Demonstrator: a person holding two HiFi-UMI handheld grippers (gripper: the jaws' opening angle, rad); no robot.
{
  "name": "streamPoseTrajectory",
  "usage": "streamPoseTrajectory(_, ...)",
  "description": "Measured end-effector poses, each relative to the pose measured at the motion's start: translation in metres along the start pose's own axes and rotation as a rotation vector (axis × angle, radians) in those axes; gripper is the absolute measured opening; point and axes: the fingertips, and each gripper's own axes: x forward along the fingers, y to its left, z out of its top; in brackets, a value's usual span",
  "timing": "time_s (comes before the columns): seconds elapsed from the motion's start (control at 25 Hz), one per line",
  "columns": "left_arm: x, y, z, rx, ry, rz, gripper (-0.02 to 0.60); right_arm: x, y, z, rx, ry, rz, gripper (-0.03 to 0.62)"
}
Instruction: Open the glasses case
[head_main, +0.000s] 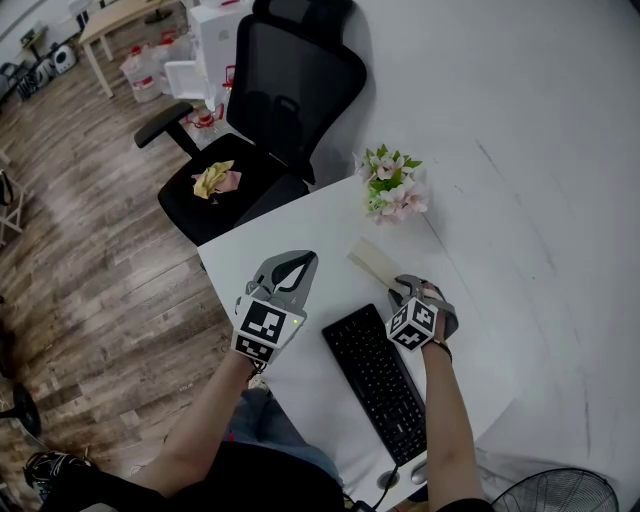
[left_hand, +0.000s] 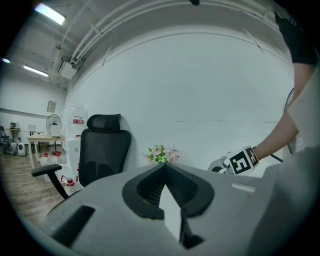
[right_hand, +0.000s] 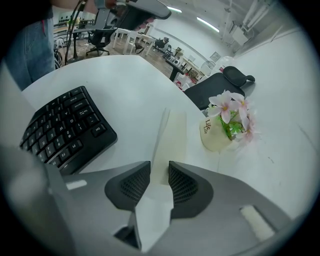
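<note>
The glasses case is a long cream box lying flat on the white table, between the keyboard and the flower pot. My right gripper points steeply down at its near end. In the right gripper view the case runs away from the gripper, its near end fills the gap between the two pads, and both pads touch it. My left gripper hovers over the table's left part, shut and holding nothing. In its own view the tips meet, and the right gripper's marker cube shows beyond them.
A black keyboard lies just left of the right gripper, with a mouse near the front edge. A small pot of pink flowers stands behind the case. A black office chair sits beyond the table's far edge.
</note>
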Motion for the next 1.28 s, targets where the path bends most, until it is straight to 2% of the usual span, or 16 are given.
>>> streamPoseTrajectory(0.44, 0.002, -0.001, -0.003, -0.004, 0.004, -0.002, 0.008, -0.01, -0.011, 0.0, 0.0, -0.027, -0.029, 0.064)
streamPoseTrajectory(0.88, 0.002, 0.001, -0.005, -0.007, 0.013, -0.003, 0.008, -0.015, -0.051, -0.005, 0.056, -0.039, -0.083, 0.006)
streamPoseTrajectory(1.28, -0.002, 0.01, -0.012, -0.009, 0.027, 0.024, 0.008, -0.002, -0.079, -0.016, 0.109, -0.029, -0.087, 0.002)
